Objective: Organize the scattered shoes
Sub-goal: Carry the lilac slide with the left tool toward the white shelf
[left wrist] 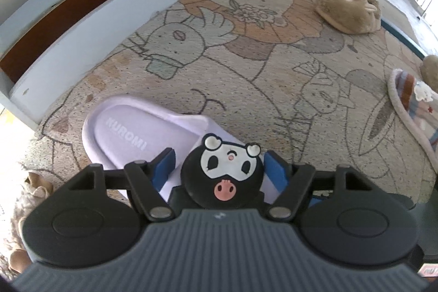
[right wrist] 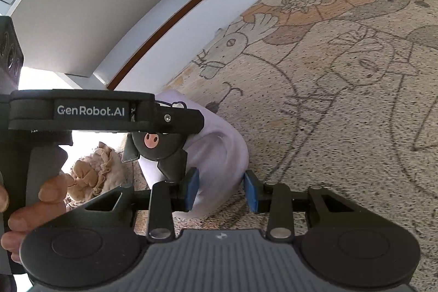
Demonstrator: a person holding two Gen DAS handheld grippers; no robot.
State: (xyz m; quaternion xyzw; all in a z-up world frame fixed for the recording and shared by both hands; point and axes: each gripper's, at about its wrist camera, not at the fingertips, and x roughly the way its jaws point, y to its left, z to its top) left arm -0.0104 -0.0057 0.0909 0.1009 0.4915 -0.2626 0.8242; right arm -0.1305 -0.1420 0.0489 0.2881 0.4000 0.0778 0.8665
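The lilac slipper [left wrist: 128,138] is carried low over the patterned rug [left wrist: 273,78] by both claws at once, which looks like a way to keep a soft, floppy slide level while it is taken toward the white shoe rack [left wrist: 115,18] ahead and to the left. The left claw [left wrist: 219,168] straddles the strap from above, its blue pads [left wrist: 165,166] set either side of the round black cartoon charm [left wrist: 221,171], jaws a good way apart and apparently bearing on the strap's edges, though the contact itself is hidden by the charm. The right claw [right wrist: 221,189] comes in at the toe end, jaws fairly narrow with the slipper's rounded rim between the blue pads [right wrist: 191,188]; the near pad touches the foam, while the far one seems to stand slightly off it, so I cannot tell whether this is a firm pinch. The slipper is smooth moulded foam, pale purple, with raised lettering on the footbed and a wide strap; it should flex rather than slip. Beyond the left claw, well apart at upper right, lies a tan plush slipper [left wrist: 347,10]; a striped fabric slipper [left wrist: 410,100] sits far right, and a frilly beige one [right wrist: 95,174] lies just left of the right claw, beside the person's hand [right wrist: 32,210] gripping the other handle. Those still wait to be sorted.
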